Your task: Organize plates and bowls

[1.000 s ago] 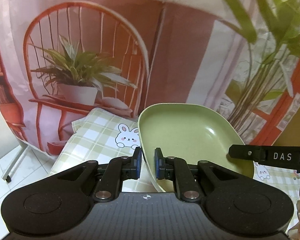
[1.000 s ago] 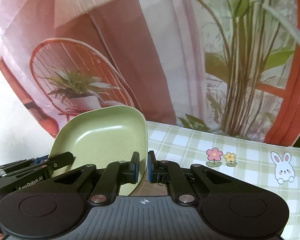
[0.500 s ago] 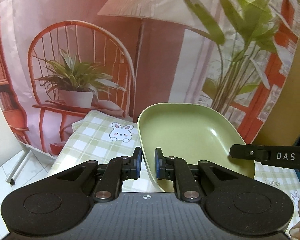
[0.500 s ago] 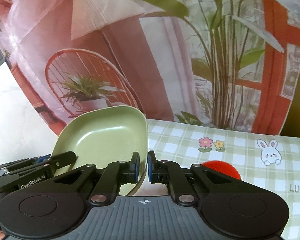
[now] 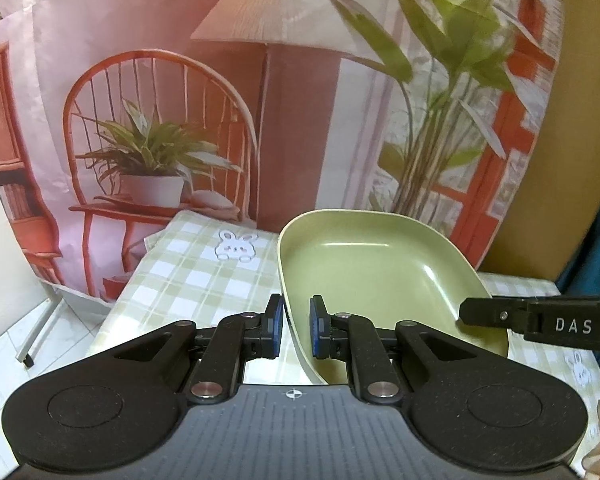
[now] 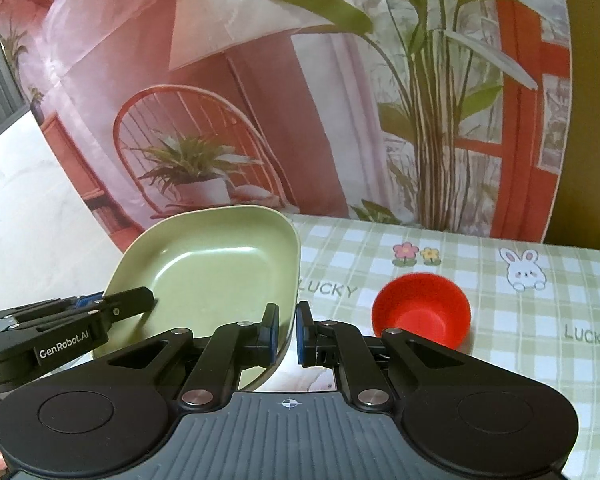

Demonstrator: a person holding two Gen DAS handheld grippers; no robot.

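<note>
The green plate (image 5: 380, 272) is a shallow, rounded-square dish held in the air above the counter (image 6: 540, 308) by both grippers at once.

Left gripper (image 5: 294, 326): jaws narrow, clamped on the plate's left rim. The rim wall passes between the two blue pads (image 5: 275, 326), one pad on the outside of the plate and one on the inside.

Right gripper (image 6: 287, 334): jaws narrow, clamped on the plate's right rim in the same manner, with the rim edge between its pads. In the left wrist view, a finger of this gripper enters from the right edge and crosses over the plate's right side. In the right wrist view, the left gripper appears at the lower left, reaching the opposite rim.

The plate is tilted; which edge is highest cannot be told from these views.

The counter carries a green-and-white checked cloth (image 5: 196, 276) printed with rabbits, flowers and the word LUCKY. A red bowl (image 6: 422, 310) stands upright on the cloth, to the right of the plate and apart from it, just beyond the right gripper's fingers.

A printed backdrop (image 5: 160, 100) showing a chair, a lamp and plants hangs behind the counter.
</note>
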